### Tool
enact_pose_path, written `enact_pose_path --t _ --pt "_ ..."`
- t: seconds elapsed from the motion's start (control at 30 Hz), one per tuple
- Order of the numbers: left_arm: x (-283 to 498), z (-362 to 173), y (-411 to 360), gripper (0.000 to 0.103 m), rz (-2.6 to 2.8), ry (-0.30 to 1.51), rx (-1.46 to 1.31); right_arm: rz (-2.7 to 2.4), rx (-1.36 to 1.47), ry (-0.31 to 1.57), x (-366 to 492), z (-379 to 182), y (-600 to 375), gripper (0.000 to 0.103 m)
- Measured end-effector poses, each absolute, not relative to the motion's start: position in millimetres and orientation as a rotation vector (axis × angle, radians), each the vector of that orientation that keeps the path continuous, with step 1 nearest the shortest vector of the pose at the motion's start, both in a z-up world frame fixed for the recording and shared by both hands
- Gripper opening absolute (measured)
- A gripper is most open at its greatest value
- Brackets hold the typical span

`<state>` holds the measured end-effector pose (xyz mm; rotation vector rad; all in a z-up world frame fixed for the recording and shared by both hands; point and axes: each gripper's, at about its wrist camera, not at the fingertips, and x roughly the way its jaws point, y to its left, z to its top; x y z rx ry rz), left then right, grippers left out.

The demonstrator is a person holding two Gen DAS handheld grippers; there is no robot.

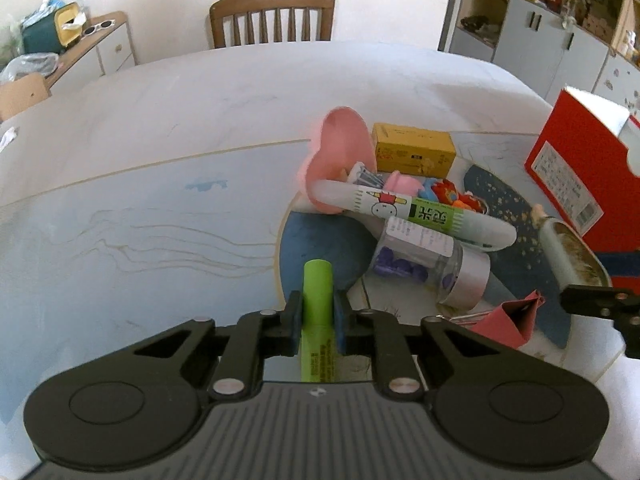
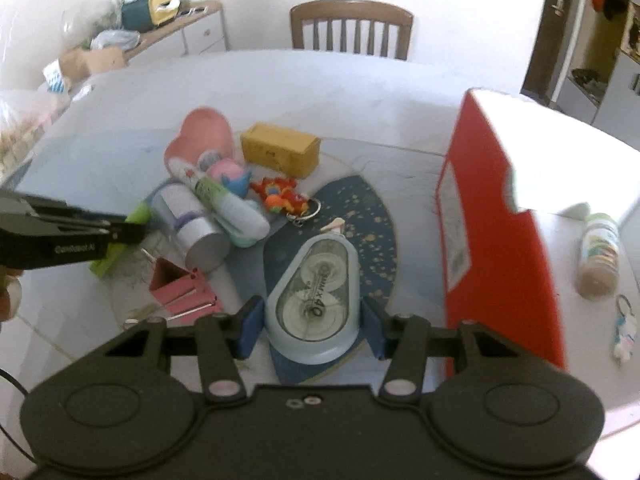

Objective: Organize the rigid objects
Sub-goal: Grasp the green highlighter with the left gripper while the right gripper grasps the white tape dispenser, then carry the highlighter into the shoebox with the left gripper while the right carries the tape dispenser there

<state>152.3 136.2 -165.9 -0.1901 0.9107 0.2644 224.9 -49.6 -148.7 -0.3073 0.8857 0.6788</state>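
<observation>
My left gripper (image 1: 317, 314) is shut on a green highlighter (image 1: 317, 292) and holds it left of the pile; it also shows in the right wrist view (image 2: 120, 232). My right gripper (image 2: 312, 322) is shut on a pale blue correction tape dispenser (image 2: 312, 300) above the dark blue mat (image 2: 368, 216). The pile holds a pink heart-shaped dish (image 1: 340, 152), a white glue tube (image 1: 420, 216), a clear jar with purple pieces (image 1: 428, 264), a yellow box (image 1: 414, 150), a pink binder clip (image 1: 512, 320) and small colourful toys (image 1: 452, 196).
A tall red box (image 2: 500, 240) stands at the right of the mat. Right of it lie a small bottle (image 2: 598, 256) and a keychain (image 2: 624, 328). A wooden chair (image 1: 272, 18) stands beyond the table's far edge. A sideboard (image 1: 80, 44) is at the back left.
</observation>
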Motion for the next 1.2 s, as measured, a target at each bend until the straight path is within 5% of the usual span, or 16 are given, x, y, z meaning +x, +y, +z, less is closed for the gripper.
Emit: enact_pose_path --t 0.6,1.2 --pt "144 -71 91 0.016 0.12 0.844 -0.266 0.709 -0.204 0.778 210 -58 -112 0.051" --pt "237 -41 -44 0.016 -0.057 0.866 -0.198 0.597 -0.154 0.779 275 -51 -225 0.051"
